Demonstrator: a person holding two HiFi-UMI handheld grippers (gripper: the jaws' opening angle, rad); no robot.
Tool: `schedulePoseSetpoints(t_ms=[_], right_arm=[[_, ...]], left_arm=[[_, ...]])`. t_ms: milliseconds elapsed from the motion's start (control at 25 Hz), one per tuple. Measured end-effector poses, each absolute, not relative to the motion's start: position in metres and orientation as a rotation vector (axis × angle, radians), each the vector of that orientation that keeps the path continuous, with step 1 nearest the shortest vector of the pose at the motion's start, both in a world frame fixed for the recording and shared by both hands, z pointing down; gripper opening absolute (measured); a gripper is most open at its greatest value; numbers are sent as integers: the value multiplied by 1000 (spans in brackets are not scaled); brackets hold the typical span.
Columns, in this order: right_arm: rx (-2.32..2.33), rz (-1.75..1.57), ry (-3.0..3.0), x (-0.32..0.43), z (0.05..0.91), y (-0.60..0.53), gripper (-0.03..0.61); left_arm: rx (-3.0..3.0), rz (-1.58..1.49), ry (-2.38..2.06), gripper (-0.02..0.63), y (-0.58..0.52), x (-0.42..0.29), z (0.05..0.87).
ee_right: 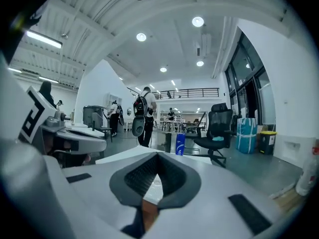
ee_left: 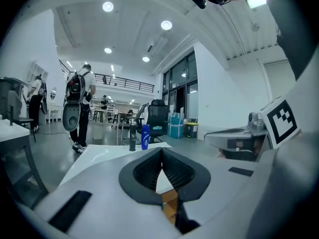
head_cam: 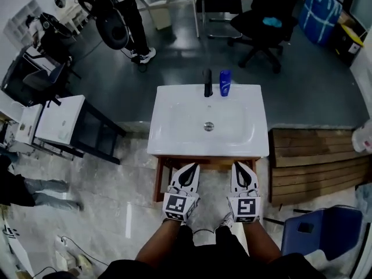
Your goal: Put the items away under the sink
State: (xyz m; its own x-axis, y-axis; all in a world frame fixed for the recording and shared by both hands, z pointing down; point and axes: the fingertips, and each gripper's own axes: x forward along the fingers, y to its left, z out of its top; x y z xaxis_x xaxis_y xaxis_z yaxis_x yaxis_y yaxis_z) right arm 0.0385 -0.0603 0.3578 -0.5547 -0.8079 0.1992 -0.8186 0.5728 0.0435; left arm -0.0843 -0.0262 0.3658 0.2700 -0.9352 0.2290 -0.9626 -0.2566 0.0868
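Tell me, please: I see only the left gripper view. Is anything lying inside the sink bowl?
Observer: No. In the head view the bowl of the sink holds only its drain.
Operator: And the other gripper, does it hold something?
Observer: No. The right gripper is shut, with nothing between its jaws.
Operator: What else is near the sink?
Observer: A wooden pallet lies on the floor, to the right of it in the head view.
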Motion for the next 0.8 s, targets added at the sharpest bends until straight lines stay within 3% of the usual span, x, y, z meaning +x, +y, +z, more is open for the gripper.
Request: schedulePoseSetpoints(t_ms=[800], right_arm=[[1406,-60,-2654,103,289,-62,18]], left_arm=[[2406,106,-1782,18,-33,-32,304]])
